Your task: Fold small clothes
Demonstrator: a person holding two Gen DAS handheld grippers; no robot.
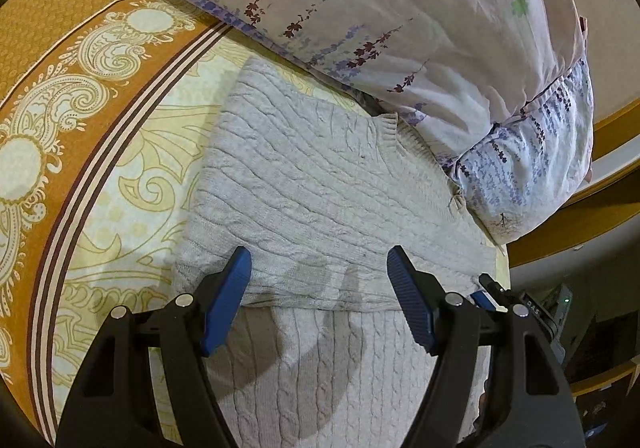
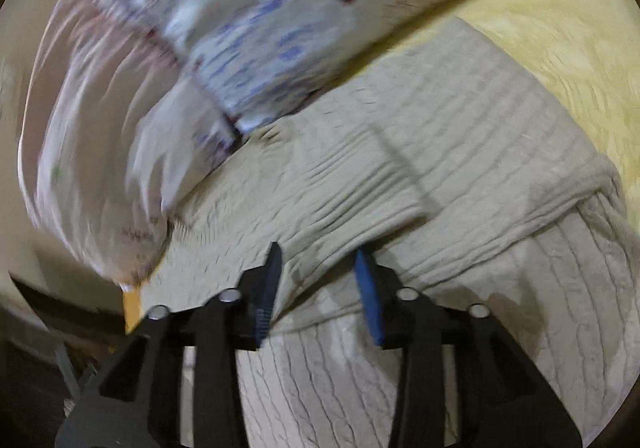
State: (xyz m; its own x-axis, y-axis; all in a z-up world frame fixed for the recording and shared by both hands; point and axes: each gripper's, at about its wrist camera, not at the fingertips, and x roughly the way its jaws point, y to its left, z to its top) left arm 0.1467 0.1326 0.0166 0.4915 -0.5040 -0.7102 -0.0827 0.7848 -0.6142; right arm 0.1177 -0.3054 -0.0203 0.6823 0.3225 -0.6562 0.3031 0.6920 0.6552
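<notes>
A light grey cable-knit sweater lies on the bed, with one part folded over the rest. My left gripper is open and empty, its blue pads hovering over the folded edge. In the right wrist view the same sweater fills the middle, blurred by motion. My right gripper is open, its fingers just above the folded edge, holding nothing. The right gripper's tip also shows at the sweater's right edge in the left wrist view.
A floral lavender pillow lies against the sweater's far edge; it also shows in the right wrist view. The bedspread is orange and cream with a paisley border. A wooden bed frame runs at the right.
</notes>
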